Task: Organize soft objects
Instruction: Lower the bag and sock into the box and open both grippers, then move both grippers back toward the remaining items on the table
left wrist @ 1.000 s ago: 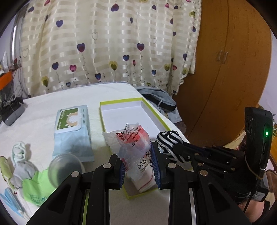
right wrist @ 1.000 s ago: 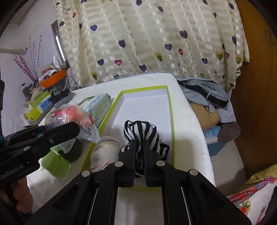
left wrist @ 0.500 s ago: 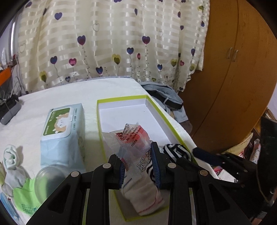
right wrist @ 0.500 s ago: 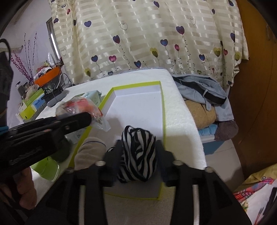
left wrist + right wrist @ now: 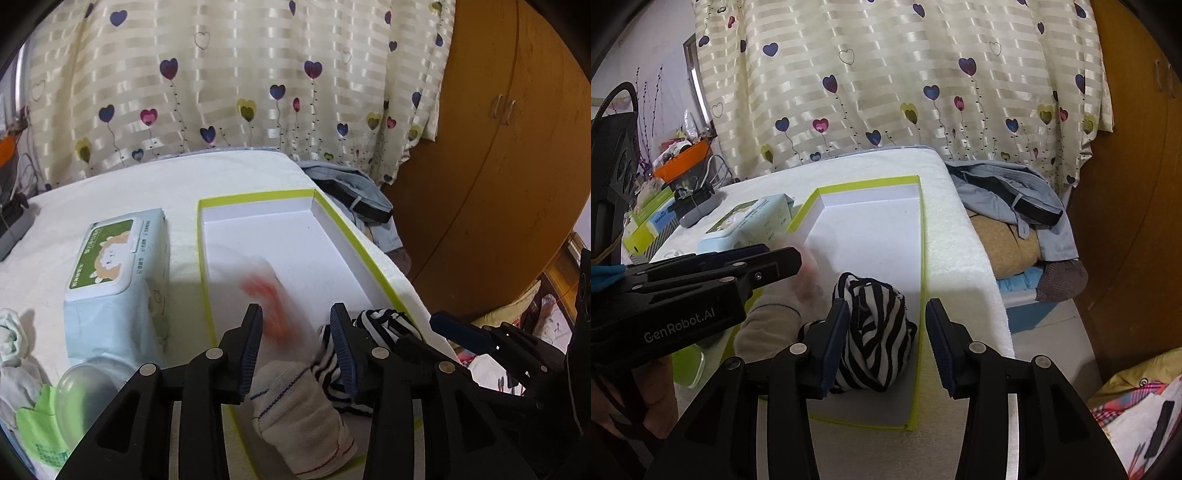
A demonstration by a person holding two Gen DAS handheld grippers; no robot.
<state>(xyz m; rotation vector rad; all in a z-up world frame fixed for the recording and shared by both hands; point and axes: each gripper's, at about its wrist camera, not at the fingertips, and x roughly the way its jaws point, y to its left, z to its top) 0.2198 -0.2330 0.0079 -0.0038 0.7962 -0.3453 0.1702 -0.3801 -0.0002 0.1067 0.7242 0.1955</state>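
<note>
A: What do you see from the left wrist?

B: The left gripper (image 5: pixel 297 341) has just been opening its jaws. They stand apart now and grab nothing. A red and white packet (image 5: pixel 271 302) is dropping out between them, all blurry. It is falling into the white box (image 5: pixel 351 236) with the green rim.

A: What else is in the box?

B: A white sock (image 5: pixel 303 406) lies at the near end, right under the left gripper. The striped sock (image 5: pixel 373 332) sits just beside it, by the right wall. A pack of wipes (image 5: pixel 114 280) lies outside the box, on the white cloth.

A: And from the right wrist?

B: The right gripper (image 5: pixel 886 339) has also let go. Its jaws are wide apart. The striped sock (image 5: pixel 871 332) sits on the box floor between them, nearer the left pad. I cannot tell if it touches that pad. The left gripper (image 5: pixel 790 264) pokes in from the side, and the packet is a pale pink smear by its tip.

A: What could go wrong?

B: I think the packet could land on the white sock and slide. The two grippers are very near each other, so they could bump when they pull away. A pad could snag the striped sock and drag it out. The box is light, so a knock could push it off the edge
</note>
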